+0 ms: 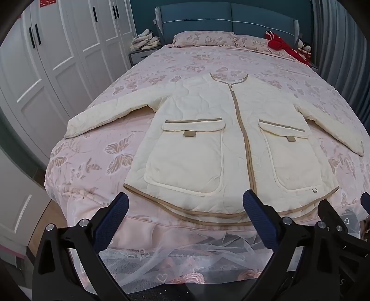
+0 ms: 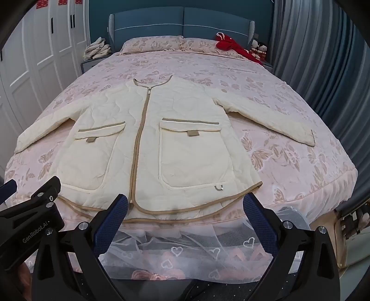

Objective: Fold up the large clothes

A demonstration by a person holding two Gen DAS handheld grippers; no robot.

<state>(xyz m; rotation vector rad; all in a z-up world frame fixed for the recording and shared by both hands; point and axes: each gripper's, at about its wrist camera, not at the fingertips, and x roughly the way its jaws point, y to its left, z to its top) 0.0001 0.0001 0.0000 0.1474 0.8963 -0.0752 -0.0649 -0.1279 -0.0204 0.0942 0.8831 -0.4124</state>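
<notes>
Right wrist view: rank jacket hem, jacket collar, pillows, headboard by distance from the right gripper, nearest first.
From the right gripper, open and empty:
1. Jacket hem, at the bed's near edge, just beyond the fingertips.
2. Jacket collar, mid-bed, slightly left.
3. Pillows, at the bed's far end.
4. Headboard, behind the pillows.

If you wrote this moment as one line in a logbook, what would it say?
stage: not started | cream jacket: flat on bed, zipped, sleeves out | left gripper: open, empty | right gripper: open, empty
</notes>
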